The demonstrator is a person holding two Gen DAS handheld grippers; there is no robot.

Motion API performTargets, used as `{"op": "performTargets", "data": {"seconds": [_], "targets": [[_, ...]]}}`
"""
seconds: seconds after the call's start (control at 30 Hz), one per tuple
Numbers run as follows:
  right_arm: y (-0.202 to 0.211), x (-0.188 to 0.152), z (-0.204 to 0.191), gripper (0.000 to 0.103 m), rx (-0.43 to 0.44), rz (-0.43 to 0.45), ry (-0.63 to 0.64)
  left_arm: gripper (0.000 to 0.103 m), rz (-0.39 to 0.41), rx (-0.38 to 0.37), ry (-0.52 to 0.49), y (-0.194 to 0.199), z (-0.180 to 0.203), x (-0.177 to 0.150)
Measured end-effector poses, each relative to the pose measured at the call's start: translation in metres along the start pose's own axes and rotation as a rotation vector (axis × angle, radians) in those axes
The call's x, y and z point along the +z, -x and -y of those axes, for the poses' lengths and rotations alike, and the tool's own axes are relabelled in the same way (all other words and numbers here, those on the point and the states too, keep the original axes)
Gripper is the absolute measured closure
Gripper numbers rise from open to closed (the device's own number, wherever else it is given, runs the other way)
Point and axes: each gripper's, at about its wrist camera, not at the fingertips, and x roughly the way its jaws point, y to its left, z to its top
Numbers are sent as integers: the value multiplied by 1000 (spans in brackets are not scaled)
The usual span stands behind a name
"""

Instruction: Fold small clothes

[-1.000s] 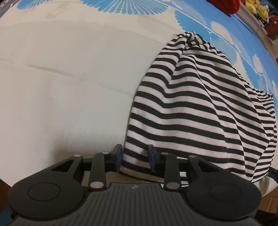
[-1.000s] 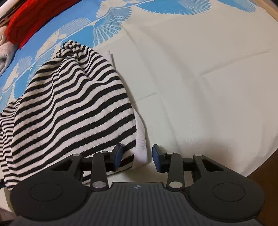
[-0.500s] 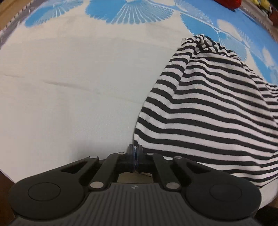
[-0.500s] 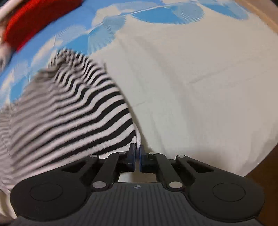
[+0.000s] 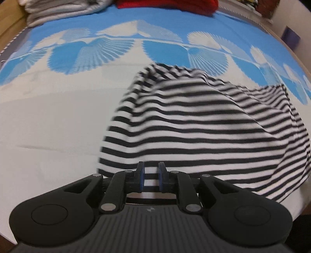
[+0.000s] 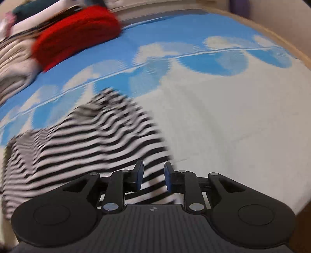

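A black-and-white striped garment (image 5: 204,132) lies bunched on a white and blue patterned bed sheet (image 5: 48,116). In the left wrist view my left gripper (image 5: 151,176) is open, its blue pads a little apart over the garment's near hem. In the right wrist view the same striped garment (image 6: 93,148) is blurred. My right gripper (image 6: 152,175) is open over its near right corner, with striped cloth showing between the jaws. Neither gripper pinches the cloth.
A red folded item (image 6: 77,33) and a stack of pale folded clothes (image 6: 13,64) lie at the far side of the bed; they also show in the left wrist view (image 5: 64,9). The bed's wooden edge (image 6: 281,44) runs along the right.
Both grippers were shut on the garment's near hem half a second ago and have now opened. Both have moved forward over the garment, which now lies more bunched toward the far side.
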Motion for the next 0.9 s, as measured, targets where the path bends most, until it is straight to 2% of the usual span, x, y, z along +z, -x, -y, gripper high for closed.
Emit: {"op": "performTargets", "data": {"seconds": [0.03,0.1,0.2,0.33,0.43,0.63,0.77,0.9], "targets": [[-5,-2,-5,77,17,-26,20,88,-11,-1,-5,-6,5,1],[-19,-9,-14,73,4,-104,78,80,-43,6,-18,-13,12,1],[-43,-21,-18,71,-101,-237,155,73,-86,56,-45,-26,20,1],[-45,-16,-21,68,-112,-220,151,73,-65,85,-62,-25,22,3],[-36,-15,-24,68,-96,-185,137,72,-33,88,-30,-20,14,6],[-30,-6,-25,68,-100,-117,106,72,-38,112,51,-17,-2,8],[-21,-1,-26,68,-89,-58,82,72,-40,131,71,-17,-7,8],[-13,3,-33,68,-79,-1,70,72,-29,125,112,-14,-10,9]]}}
